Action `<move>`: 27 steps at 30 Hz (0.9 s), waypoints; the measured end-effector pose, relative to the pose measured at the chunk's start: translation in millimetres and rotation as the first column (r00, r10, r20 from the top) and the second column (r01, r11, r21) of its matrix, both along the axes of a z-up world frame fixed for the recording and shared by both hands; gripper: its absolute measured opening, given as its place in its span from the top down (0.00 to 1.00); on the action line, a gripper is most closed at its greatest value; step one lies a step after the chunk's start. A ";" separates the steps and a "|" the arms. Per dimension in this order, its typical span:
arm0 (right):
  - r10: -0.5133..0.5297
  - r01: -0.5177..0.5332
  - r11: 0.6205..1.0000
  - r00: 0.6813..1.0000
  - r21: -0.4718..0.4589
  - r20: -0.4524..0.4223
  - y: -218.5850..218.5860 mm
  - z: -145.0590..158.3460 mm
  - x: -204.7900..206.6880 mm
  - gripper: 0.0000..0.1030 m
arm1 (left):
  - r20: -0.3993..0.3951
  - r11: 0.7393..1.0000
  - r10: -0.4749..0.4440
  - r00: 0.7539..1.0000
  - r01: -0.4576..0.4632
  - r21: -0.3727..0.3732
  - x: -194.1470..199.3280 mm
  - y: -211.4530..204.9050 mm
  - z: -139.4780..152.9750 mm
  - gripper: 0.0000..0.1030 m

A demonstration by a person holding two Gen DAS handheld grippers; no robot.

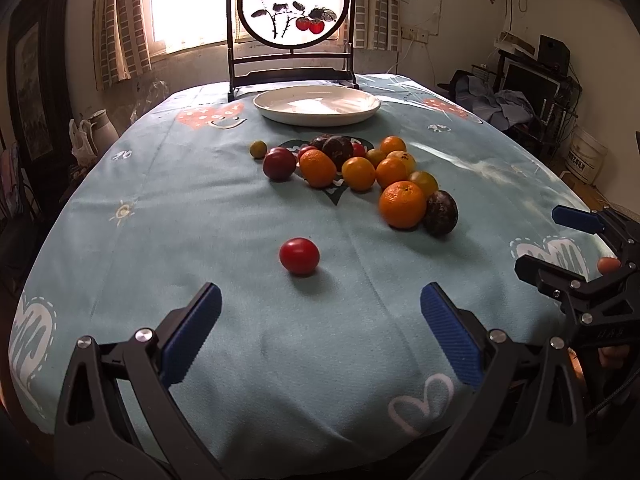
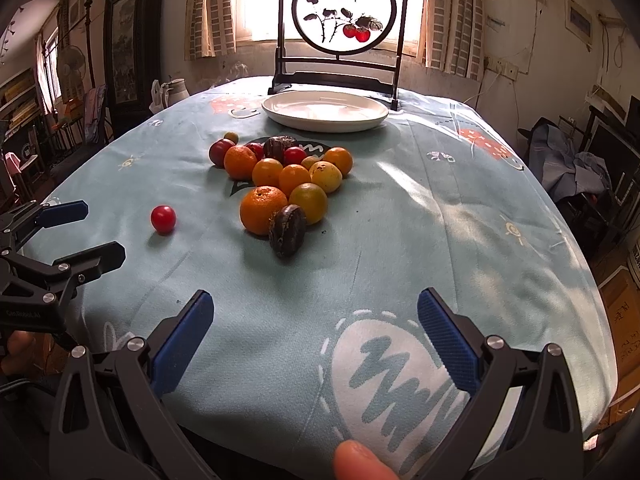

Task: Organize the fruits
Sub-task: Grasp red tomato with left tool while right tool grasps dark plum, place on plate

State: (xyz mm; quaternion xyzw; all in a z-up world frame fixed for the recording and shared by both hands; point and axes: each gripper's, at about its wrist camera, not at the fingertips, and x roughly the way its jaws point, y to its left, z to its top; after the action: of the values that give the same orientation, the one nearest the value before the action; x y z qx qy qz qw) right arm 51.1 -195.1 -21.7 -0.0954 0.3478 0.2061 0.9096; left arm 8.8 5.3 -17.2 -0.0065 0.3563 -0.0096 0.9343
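The left claw (image 1: 320,332) hangs spread wide over the near edge of the desk (image 1: 224,216), holding nothing. Ahead of it a red tomato (image 1: 299,255) lies alone; the fruit pile (image 1: 360,168) sits farther back toward the right, near the bare white plate (image 1: 316,106). The right claw (image 2: 316,340) is spread and holds nothing

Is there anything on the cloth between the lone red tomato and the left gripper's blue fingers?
No. In the left wrist view, only bare blue tablecloth lies between the red tomato and the open left gripper.
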 end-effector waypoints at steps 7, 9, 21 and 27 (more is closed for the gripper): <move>0.023 -0.023 1.000 1.000 0.014 -0.009 3.1 -2.0 8.4 0.01 | -0.009 1.000 0.006 1.000 -0.006 -0.012 7.2 11.9 -6.5 0.02; 0.032 -0.031 0.999 0.999 0.016 -0.032 7.4 -5.8 15.8 0.03 | -0.018 1.000 0.006 1.000 -0.006 -0.025 11.8 17.2 -9.0 0.03; 0.101 -0.089 0.993 0.978 0.074 -0.181 29.9 -21.9 69.6 0.39 | -0.123 0.989 -0.118 0.985 0.105 -0.108 63.1 31.2 -28.6 0.36; 0.112 -0.099 0.993 0.971 0.070 -0.209 35.0 -27.3 84.9 0.46 | -0.165 0.985 -0.146 0.975 0.128 -0.113 83.2 28.8 -36.3 0.39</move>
State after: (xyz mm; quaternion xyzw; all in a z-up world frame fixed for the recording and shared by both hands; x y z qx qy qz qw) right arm 136.1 -160.2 -49.0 -0.0642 0.4313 0.2734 0.8574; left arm 92.0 34.1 -53.5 -0.0302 0.4346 -0.0914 0.8955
